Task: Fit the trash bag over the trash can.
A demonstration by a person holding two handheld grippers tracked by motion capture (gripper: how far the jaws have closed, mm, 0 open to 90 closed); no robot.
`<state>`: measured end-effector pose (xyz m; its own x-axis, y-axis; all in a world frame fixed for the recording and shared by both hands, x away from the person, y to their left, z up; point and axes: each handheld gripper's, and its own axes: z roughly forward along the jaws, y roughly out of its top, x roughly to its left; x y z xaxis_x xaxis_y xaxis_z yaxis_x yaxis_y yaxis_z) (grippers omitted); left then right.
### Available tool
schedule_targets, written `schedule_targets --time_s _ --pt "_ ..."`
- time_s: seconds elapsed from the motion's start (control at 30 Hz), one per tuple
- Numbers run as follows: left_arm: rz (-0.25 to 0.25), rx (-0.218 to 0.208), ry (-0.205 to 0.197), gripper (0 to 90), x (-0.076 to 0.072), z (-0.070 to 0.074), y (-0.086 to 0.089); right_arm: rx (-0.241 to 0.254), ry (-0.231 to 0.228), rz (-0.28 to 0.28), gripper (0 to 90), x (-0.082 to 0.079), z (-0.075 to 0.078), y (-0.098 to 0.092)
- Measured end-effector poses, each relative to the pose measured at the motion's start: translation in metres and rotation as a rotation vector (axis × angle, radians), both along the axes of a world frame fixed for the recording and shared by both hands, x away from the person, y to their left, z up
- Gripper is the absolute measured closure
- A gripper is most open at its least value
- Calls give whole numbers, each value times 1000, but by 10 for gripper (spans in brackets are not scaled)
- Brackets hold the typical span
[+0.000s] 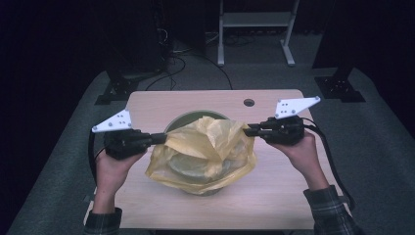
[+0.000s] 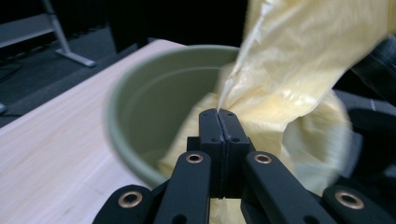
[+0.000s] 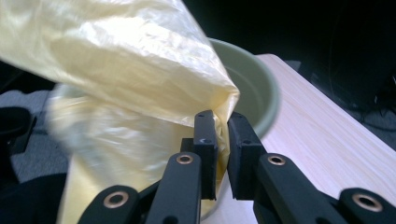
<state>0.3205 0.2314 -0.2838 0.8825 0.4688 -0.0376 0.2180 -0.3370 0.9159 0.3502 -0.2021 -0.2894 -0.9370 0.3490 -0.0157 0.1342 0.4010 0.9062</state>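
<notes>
A pale green bowl (image 1: 188, 117) stands in the middle of the wooden table (image 1: 274, 196). A thin yellow plastic bag (image 1: 205, 147) is draped over and around it, stretched between my two grippers. My left gripper (image 1: 164, 138) is at the bag's left edge; in the left gripper view its jaws (image 2: 218, 112) are shut on a pinch of the bag (image 2: 299, 70), with the bowl (image 2: 154, 93) behind. My right gripper (image 1: 247, 130) holds the bag's right edge. In the right gripper view its jaws (image 3: 220, 116) clamp a fold of the bag (image 3: 116, 60) in front of the bowl (image 3: 261, 88).
A round cable hole (image 1: 249, 103) sits near the table's far edge. Beyond the table stand a white metal frame (image 1: 254, 29) and dark stand bases (image 1: 115, 90) on grey carpet, with cables on the floor. Bare tabletop lies in front of the bowl and to both sides.
</notes>
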Motion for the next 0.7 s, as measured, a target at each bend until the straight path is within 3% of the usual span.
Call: schedule_targets --time_s 0.13,0.27,0.47,0.7 --pt "48 -19 14 897 23 -6 5 3 10 -53 826 22 -7 5" --pt "106 -7 21 898 41 -14 8 -34 6 -142 830 40 -18 9" --pt "176 37 28 898 57 -26 12 -72 21 -191 852 55 -33 20" --pt "222 39 45 899 68 -38 16 -92 40 -219 867 66 -46 28"
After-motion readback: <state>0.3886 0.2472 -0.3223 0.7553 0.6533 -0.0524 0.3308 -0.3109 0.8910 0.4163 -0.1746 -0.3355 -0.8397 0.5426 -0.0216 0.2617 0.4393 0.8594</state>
